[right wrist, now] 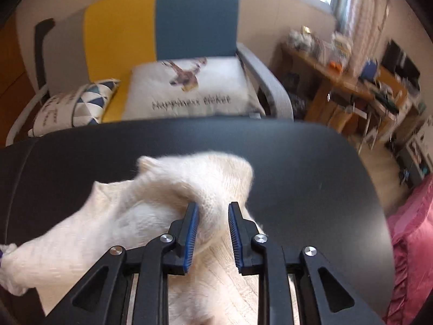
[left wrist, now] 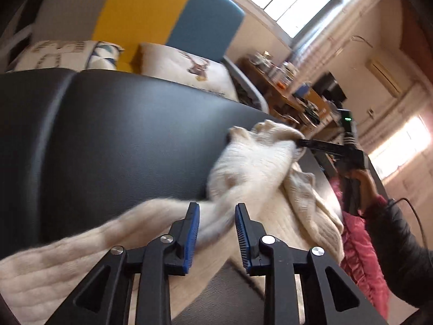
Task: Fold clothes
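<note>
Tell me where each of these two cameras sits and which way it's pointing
Left wrist: rides the left gripper, looking along its fingers across the black table toward the window; cream sweater lies between them; the right gripper and the person's hand show.
Right wrist: rides the right gripper, facing the chair beyond the table; only its own fingers show, sweater bunched between them.
Shared: sweater, table, chair, deer cushion.

The white cushion (right wrist: 189,89) on the yellow-and-blue sofa (right wrist: 194,19) carries a line of dark script under its deer picture; it reads roughly "Happiness", and a blurred second word follows. The triangle-patterned cushion (right wrist: 73,105) left of the white cushion bears dark lettering too smeared to read.
</note>
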A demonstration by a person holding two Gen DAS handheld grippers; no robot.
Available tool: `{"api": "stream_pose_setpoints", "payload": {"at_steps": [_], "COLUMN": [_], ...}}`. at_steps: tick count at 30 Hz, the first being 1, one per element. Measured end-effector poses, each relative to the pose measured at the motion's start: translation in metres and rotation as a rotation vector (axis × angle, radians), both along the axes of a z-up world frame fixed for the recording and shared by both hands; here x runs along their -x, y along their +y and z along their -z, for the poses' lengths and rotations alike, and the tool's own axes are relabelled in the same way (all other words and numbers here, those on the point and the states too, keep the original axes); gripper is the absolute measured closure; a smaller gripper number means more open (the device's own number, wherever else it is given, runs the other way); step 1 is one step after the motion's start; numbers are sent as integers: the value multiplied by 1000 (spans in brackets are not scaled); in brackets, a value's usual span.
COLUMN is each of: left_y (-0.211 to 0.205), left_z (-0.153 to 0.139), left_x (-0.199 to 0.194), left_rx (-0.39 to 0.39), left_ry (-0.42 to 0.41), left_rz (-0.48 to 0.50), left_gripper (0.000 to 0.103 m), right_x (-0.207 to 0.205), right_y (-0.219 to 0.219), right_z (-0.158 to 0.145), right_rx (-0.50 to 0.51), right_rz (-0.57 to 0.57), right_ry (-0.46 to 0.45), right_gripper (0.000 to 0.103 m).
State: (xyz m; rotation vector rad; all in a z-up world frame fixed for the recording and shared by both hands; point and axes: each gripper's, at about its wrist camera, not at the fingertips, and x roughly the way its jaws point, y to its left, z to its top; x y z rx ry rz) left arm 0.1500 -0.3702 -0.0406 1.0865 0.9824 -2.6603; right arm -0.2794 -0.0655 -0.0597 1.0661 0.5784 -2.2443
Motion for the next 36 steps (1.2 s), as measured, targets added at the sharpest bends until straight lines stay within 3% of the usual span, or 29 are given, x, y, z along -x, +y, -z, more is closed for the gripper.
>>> {"api": "stream_pose_setpoints", "payload": {"at_steps": [5, 6, 8, 9, 13, 16, 19, 22, 26, 30, 36], "left_y": [-30, -34, -42, -46, -61, -64, -69, -72, -84, -118, -154], "left_z": [15, 19, 26, 29, 42, 47, 54, 57, 59, 64, 67], "left_x": [-52, -64, -87, -98, -139, -154, -166, -173, -183, -203, -200], "left_rx": [-4, -4, -4, -5, -12, 12, 18, 44, 164, 149, 184], "left_ry": [-54, -65, -86, -97, -128, -156, -158, -157, -212, -216, -281], "left_rz": [-145, -177, -241, -274, -392, -440, -464, -512, -656, -772, -800], "left_gripper": [71, 71, 71, 71, 71, 70, 70, 71, 71, 72, 74], "right_x": [-33, -38, -47, -51, -54, -52, -56, -54, -44, -44, -55], "right_y": [-38, -49, -75, -91, -147, -162, -173, -184, -213, -252, -271], "right_z": [-29, -27, -16, -3, 57, 81, 92, 92, 92, 90, 75], "right_rx": [-23, 1, 56, 40, -109, -142, -163, -139, -44, -29, -26], "right_rz": [-66, -106, -218, -244, -202, -175, -175, -164, -126, -138, -206], "right_ry": [129, 68, -142, -211, -324, -327, -308, -271, -276, -258, -288], "right_gripper": [78, 78, 73, 73, 73, 73, 83, 87, 87, 84, 84]}}
